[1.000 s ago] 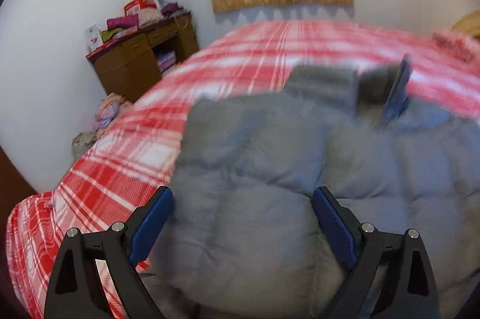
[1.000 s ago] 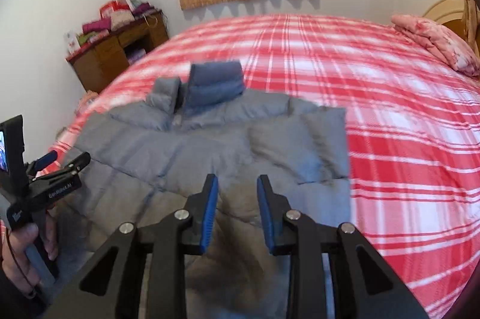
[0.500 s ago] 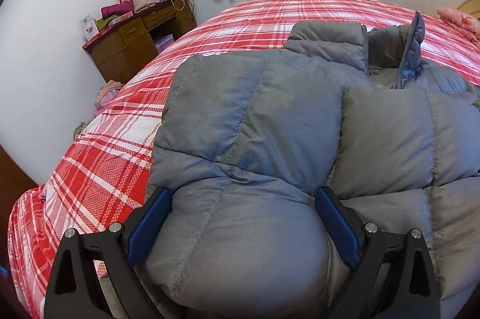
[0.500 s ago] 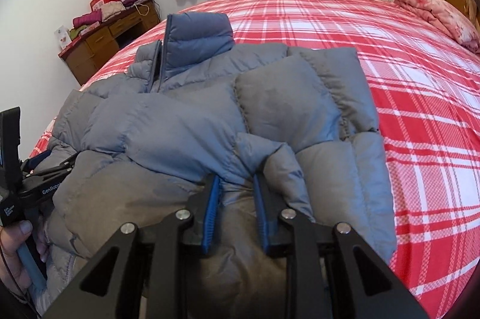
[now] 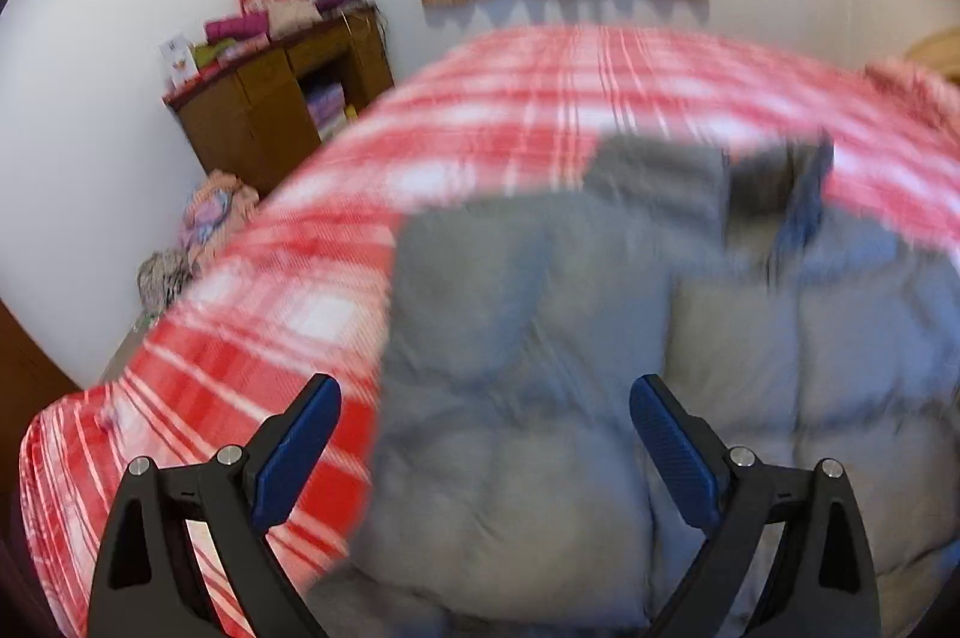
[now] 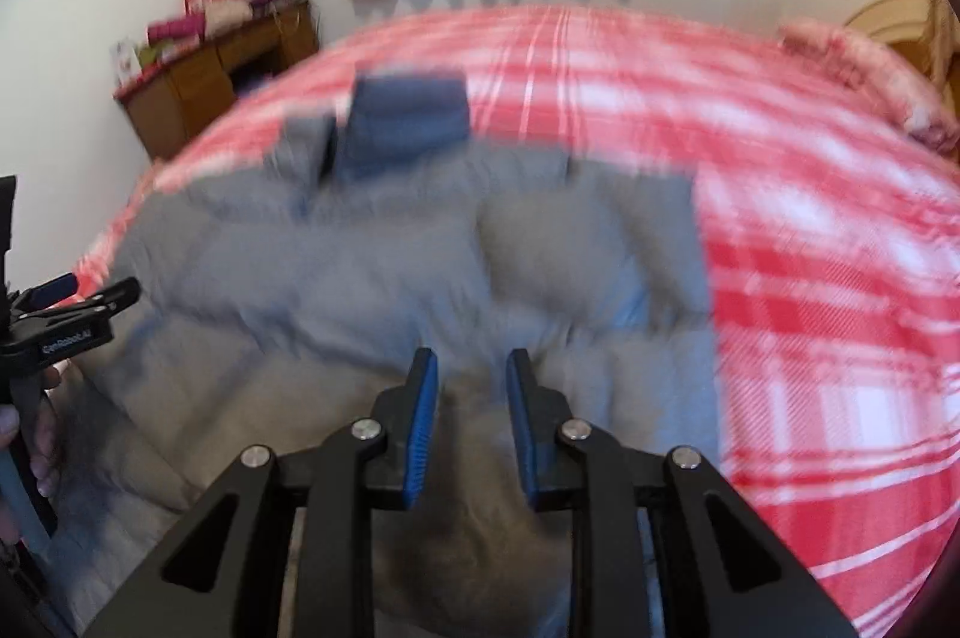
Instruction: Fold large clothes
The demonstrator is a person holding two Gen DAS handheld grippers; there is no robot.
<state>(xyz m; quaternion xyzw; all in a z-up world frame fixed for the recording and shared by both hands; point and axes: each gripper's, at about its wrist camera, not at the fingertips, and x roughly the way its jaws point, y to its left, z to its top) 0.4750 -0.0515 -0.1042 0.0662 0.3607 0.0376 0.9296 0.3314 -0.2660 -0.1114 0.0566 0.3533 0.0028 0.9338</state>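
Half a second back both cameras sat low with the jacket filling the view; now both have pulled back up and the bed shows around it again. Frames are motion-blurred.

The grey puffer jacket (image 6: 420,278) lies flat on the red plaid bed (image 6: 840,230), front up, collar (image 6: 408,122) at the far end towards the window, hem at the near edge by the person. Long axis runs away from the person, collar to hem. Sleeves look folded in over the body already, but blur makes that unsure.

Left gripper (image 5: 486,434): jaws wide apart, nothing clamped, over the jacket's left edge where it meets the plaid.

Right gripper (image 6: 471,398): jaws narrow. Grey fabric sits between the pads, and half a second ago they pinched a fold; whether they grip now, can't tell.

Key relation: the hem lies just below and ahead of both sets of fingers, one each side of the centreline, about equally near. My read: next move is hem carried along the long axis to the collar.
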